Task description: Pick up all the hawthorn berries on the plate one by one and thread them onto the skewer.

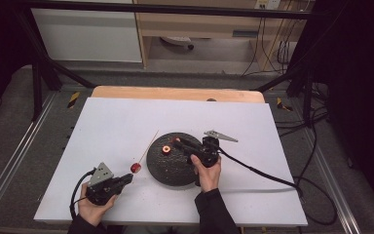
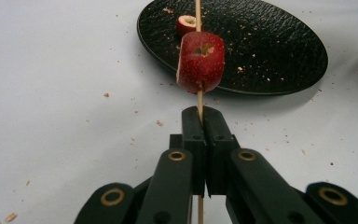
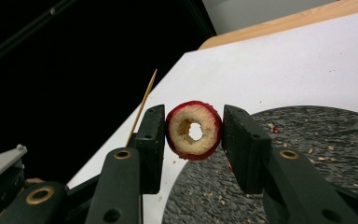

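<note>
White sheeting covers the surface (image 1: 126, 122), with a black textured plate (image 1: 168, 170) near its middle.

Held above that plate, a cored fruit ring (image 3: 194, 130) with red skin and pale flesh sits between the pads of the right gripper (image 1: 174, 142), which is clenched on its two sides so the hole faces outward. To the plate's left, the left gripper (image 1: 126, 178) has its jaws pinched tight on the bottom end of a thin wooden skewer (image 1: 148, 145), which slants up and away toward the plate. One red fruit piece (image 1: 136, 167) is already threaded low on the stick, just above the jaws. In the left gripper view another small piece (image 2: 186, 23) lies on the plate beyond.

The step in hand looks like threading the ring onto the stick. To do it well, I would line the hole up squarely with the sharp tip, keep the stick steady, and slide the ring down along its axis. Squeezing lightly matters, since soft flesh could split or slip.
</note>
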